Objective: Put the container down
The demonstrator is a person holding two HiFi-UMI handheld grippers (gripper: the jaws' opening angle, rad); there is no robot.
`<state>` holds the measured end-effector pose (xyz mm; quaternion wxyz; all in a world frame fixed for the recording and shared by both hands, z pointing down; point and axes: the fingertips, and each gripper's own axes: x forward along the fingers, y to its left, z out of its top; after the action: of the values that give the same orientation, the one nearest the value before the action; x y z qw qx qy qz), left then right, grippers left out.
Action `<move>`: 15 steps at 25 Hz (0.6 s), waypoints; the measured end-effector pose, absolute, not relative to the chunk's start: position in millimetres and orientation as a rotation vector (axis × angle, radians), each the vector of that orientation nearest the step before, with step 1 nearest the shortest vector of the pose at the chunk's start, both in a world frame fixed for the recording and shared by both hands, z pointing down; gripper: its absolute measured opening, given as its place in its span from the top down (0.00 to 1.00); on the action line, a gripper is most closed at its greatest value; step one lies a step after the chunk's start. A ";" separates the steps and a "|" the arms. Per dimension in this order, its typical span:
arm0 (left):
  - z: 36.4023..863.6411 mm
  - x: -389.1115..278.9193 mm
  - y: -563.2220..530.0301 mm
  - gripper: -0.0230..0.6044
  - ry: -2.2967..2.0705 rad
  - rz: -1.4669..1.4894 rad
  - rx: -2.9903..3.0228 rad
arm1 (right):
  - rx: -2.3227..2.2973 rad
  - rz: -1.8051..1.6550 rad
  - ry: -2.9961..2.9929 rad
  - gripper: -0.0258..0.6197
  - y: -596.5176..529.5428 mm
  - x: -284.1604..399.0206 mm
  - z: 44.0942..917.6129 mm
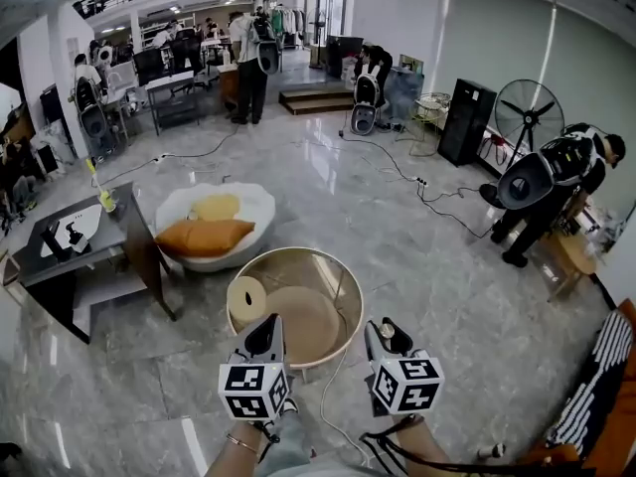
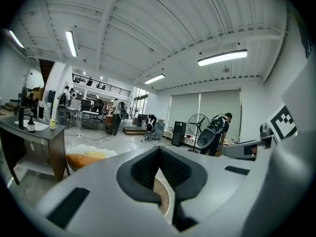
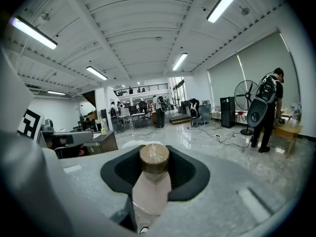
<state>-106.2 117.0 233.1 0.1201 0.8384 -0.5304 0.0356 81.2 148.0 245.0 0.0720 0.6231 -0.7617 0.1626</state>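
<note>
**At the rim of the table [image 1: 298,253], the bottle [image 3: 148,189] is not yet down**

We have the bottle, pale with a brown cap, in the air just beside the table's near rim. To do this well, we think we should carry it over bare tabletop, away from the roll [image 1: 246,299]. Then we keep it upright, lower until its base rests, and release. The right gripper [image 3: 154,168] stands wide, pressing the bottle's sides. The left gripper [image 2: 159,157] is closed and empty.

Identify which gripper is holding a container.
The right gripper: its jaws grip a pale, brown-capped container, while the left gripper holds nothing.
</note>
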 end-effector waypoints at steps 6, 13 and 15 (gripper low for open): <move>230.9 -107.5 53.7 0.97 -1.511 0.099 2.476 | 1.920 0.472 -2.269 0.76 89.9 79.4 237.8; 227.4 -108.1 -23.2 0.97 -1.476 0.112 2.496 | 1.948 0.489 -2.252 0.76 20.7 74.6 237.2; 228.0 -109.1 -44.3 0.97 -1.466 0.116 2.500 | 1.952 0.490 -2.254 0.76 1.4 71.4 237.6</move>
<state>-109.1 -44.3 228.0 0.1202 0.8557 -0.5018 0.0397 71.4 1.4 237.6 0.0600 0.6448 -0.7447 0.1617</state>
